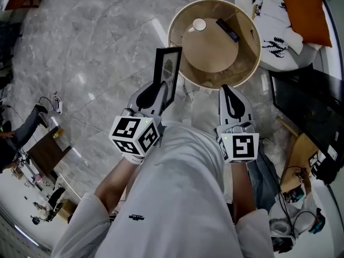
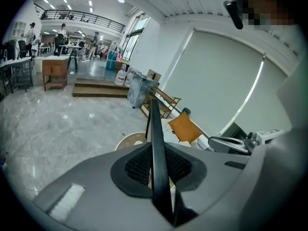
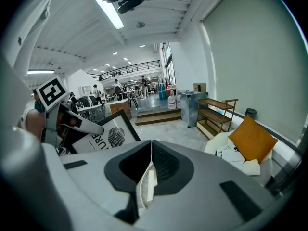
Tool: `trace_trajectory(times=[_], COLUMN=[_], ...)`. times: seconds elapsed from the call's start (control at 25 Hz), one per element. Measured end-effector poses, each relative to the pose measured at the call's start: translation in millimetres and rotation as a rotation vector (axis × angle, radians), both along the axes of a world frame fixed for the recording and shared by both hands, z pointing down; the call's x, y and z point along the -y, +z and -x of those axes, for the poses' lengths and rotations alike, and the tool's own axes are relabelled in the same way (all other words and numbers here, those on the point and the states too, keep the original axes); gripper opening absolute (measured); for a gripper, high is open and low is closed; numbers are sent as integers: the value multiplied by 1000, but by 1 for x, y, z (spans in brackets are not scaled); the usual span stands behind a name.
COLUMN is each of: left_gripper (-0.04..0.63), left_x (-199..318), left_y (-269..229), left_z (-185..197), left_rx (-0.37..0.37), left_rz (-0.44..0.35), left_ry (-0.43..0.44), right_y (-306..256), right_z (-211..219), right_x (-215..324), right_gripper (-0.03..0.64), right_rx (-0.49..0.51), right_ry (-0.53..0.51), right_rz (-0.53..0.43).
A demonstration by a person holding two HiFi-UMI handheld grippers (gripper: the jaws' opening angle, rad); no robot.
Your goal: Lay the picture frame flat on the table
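Picture frame (image 1: 167,71), black-rimmed and rectangular, upright, its edge clamped between the fingers of the left gripper (image 1: 157,92), just beside the round wooden tabletop (image 1: 215,55). We judge it light, stiff, glass-fragile. Fingers of the right gripper (image 1: 230,98) meet, empty. Bare tabletop before the white cup (image 1: 199,24) and black remote (image 1: 227,30) offers room.

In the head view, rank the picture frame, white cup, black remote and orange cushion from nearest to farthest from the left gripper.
1. picture frame, clamped in the left gripper.
2. white cup, ahead, slightly right.
3. black remote, right of the cup.
4. orange cushion, far right.
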State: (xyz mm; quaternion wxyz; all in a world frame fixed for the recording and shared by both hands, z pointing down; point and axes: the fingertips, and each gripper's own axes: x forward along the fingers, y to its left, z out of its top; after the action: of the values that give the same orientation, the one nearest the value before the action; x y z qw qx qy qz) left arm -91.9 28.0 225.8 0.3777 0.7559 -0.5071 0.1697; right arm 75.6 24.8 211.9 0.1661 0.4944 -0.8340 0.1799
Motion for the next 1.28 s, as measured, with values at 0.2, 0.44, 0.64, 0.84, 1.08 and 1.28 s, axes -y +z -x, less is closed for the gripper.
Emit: trace_trajectory(times=[0.2,0.44,0.64,0.84,1.08,1.28], left_gripper=[57,57,57,57,57,57], left_x=[15,29,34,36,49,62], left_y=[26,72,125,175,230,270], left_z=[-11,-13,-4,-8,-7,-11], left_rx=[10,-14,27,35,13,-32], left_rz=[17,49,60,99,128,139], left_ry=[-10,-23,3,25,-5,-53], right_y=[23,49,81,120,175,212], right_z=[-4,2,16,16,11,13], right_x=[16,34,35,38,46,52], right_gripper=[6,6,6,6,6,6], right_rx=[2,7,23,33,13,12], right_ry=[-27,-25,-12,-3,-10,-23], right_rz=[11,-8,7,18,36,61])
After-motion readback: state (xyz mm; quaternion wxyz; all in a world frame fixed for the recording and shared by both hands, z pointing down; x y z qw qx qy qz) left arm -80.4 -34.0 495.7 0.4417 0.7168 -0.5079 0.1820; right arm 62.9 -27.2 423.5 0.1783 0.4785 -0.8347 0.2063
